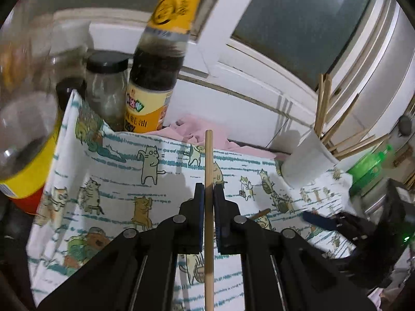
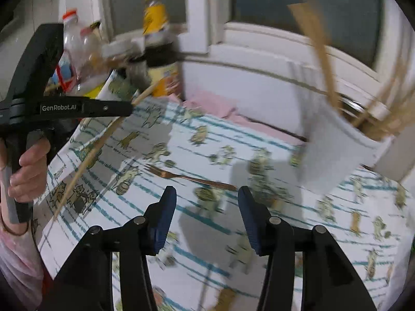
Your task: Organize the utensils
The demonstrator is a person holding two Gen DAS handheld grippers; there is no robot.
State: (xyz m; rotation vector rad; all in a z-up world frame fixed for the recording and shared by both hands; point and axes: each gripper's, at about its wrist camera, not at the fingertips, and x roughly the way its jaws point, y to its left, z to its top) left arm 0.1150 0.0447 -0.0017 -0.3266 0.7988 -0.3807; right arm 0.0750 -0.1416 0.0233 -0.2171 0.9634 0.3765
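My left gripper (image 1: 209,189) is shut on a wooden chopstick (image 1: 209,160) and holds it above the cat-print cloth (image 1: 116,181). In the right wrist view the left gripper (image 2: 131,108) shows at the left with the chopstick (image 2: 85,160) slanting down through it. My right gripper (image 2: 207,194) is open and empty above the cloth (image 2: 285,220). A copper fork (image 2: 189,177) lies on the cloth just ahead of it. A white cup (image 1: 308,160) holding several chopsticks stands at the right; it also shows in the right wrist view (image 2: 337,150).
Sauce bottles (image 1: 155,77) and a black-lidded glass jar (image 1: 107,88) stand at the cloth's back left. A pink cloth (image 1: 197,129) lies behind. A green bottle (image 1: 373,165) lies at the right. A window frame (image 2: 259,44) runs along the back.
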